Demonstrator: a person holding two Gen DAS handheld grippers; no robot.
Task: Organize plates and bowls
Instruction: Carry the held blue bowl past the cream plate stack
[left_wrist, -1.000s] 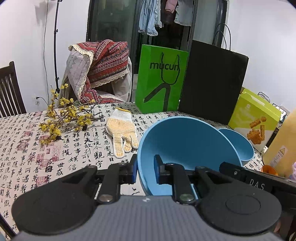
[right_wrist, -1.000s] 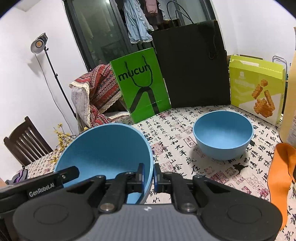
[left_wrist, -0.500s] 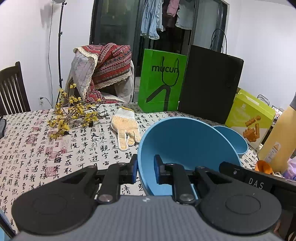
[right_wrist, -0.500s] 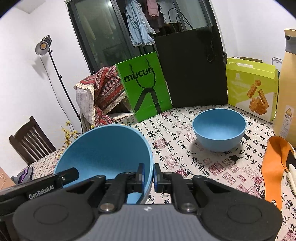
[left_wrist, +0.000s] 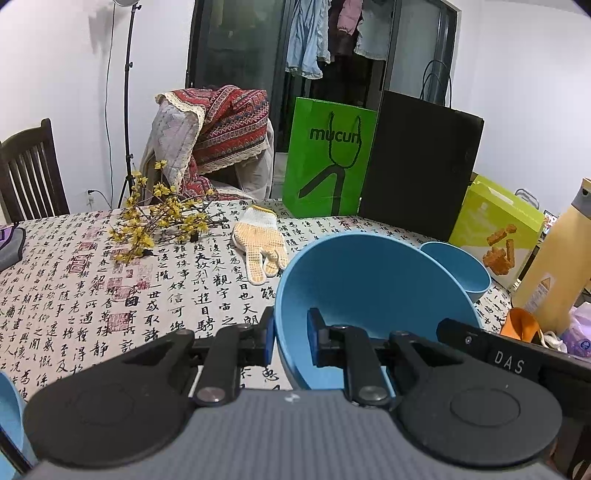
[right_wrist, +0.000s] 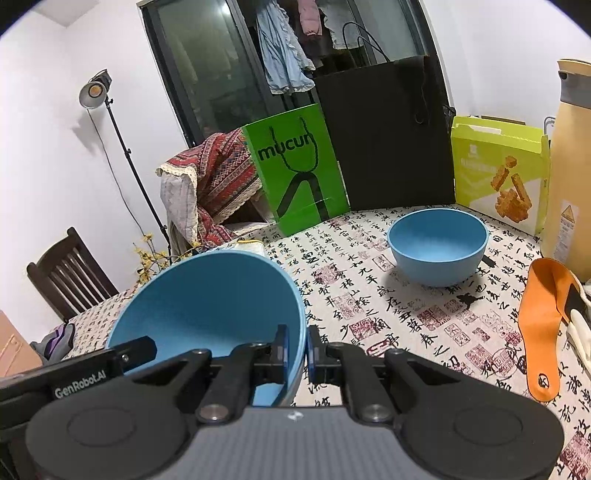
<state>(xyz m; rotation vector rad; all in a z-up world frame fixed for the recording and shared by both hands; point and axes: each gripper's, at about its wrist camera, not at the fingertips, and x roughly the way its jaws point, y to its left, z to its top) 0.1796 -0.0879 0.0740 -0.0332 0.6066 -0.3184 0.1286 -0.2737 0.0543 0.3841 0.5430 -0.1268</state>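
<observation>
Two grippers hold one big round blue plastic bowl (left_wrist: 373, 291) up above the table (left_wrist: 74, 280) with its black-writing cloth. The left gripper (left_wrist: 290, 341) pinches the bowl's left rim, jaws almost shut on it. The right gripper (right_wrist: 295, 350) pinches the right rim the same way. A smaller blue bowl (right_wrist: 437, 245) sits further back. I think this is the carry step. Next, the big bowl must go down level, maybe under the small one.
</observation>
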